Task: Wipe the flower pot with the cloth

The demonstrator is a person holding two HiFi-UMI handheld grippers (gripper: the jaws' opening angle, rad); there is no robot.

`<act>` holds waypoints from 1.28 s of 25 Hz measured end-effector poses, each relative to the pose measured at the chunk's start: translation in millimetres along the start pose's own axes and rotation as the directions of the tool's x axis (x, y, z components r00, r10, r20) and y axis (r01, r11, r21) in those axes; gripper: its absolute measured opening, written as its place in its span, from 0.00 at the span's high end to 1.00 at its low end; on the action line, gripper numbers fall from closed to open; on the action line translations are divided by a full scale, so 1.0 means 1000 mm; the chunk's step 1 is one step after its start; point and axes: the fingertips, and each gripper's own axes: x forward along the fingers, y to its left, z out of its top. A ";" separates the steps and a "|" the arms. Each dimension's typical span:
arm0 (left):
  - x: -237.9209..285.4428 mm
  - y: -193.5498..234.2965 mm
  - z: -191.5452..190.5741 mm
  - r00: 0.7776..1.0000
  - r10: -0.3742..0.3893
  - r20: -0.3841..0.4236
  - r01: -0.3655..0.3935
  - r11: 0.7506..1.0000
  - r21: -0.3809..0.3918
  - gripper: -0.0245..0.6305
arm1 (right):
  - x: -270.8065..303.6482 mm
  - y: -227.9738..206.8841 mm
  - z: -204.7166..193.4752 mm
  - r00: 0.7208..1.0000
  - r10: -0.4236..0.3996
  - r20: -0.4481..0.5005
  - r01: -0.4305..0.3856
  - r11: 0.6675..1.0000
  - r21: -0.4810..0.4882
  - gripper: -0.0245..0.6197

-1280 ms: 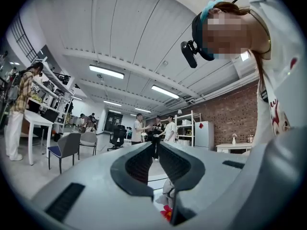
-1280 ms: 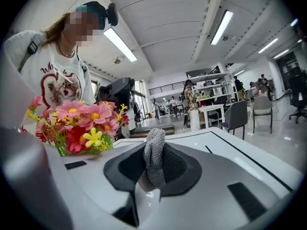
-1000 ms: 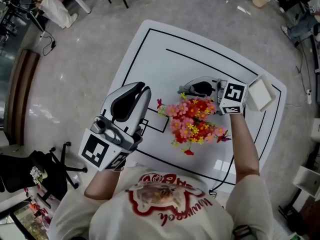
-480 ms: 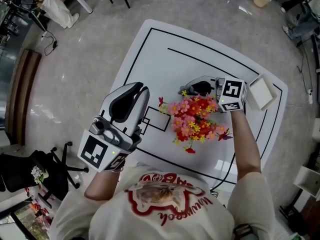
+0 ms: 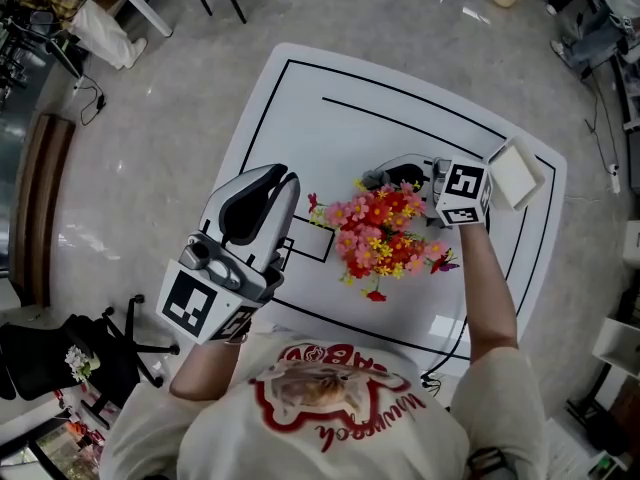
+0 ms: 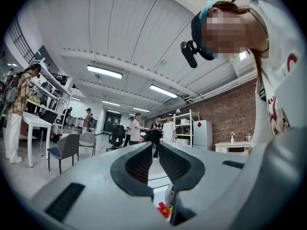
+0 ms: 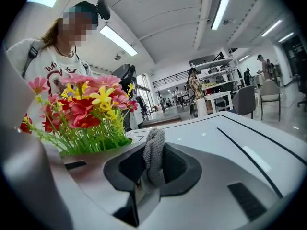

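A bunch of red, pink and yellow flowers [image 5: 380, 233] stands in the middle of the white table [image 5: 300, 98] and hides its pot from above. My right gripper [image 5: 388, 176] lies against the far side of the bunch. It is shut on a grey knitted cloth [image 7: 154, 157], which sticks up between the jaws. In the right gripper view the flowers [image 7: 81, 111] fill the left side, just beside the jaw. My left gripper [image 5: 281, 178] hovers to the left of the flowers, apart from them. Its jaws are shut with nothing between them [image 6: 154, 145].
A white square box [image 5: 516, 174] sits at the table's right edge, behind my right gripper. Black lines mark rectangles on the table top. A black office chair [image 5: 60, 343] stands on the floor at lower left. People and shelves are far across the room.
The head view has shifted a little. Both grippers and the flowers keep their places relative to one another.
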 end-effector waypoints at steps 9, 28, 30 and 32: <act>0.002 -0.004 0.005 0.999 -0.030 0.016 0.030 1.000 -0.007 0.89 | -0.020 0.004 -0.005 0.995 -0.099 0.033 0.098 0.995 0.023 0.86; 0.000 -0.015 0.003 0.996 -0.086 0.013 0.086 0.996 -0.023 0.89 | -0.047 0.013 -0.013 0.956 -0.281 0.083 0.275 0.958 0.078 0.86; 0.000 -0.017 0.006 0.995 -0.097 0.017 0.098 0.995 -0.022 0.89 | -0.049 0.014 -0.012 0.949 -0.305 0.085 0.298 0.951 0.081 0.86; -0.001 -0.019 0.007 0.994 -0.106 0.021 0.107 0.994 -0.023 0.89 | -0.051 0.016 -0.013 0.942 -0.325 0.086 0.318 0.944 0.088 0.86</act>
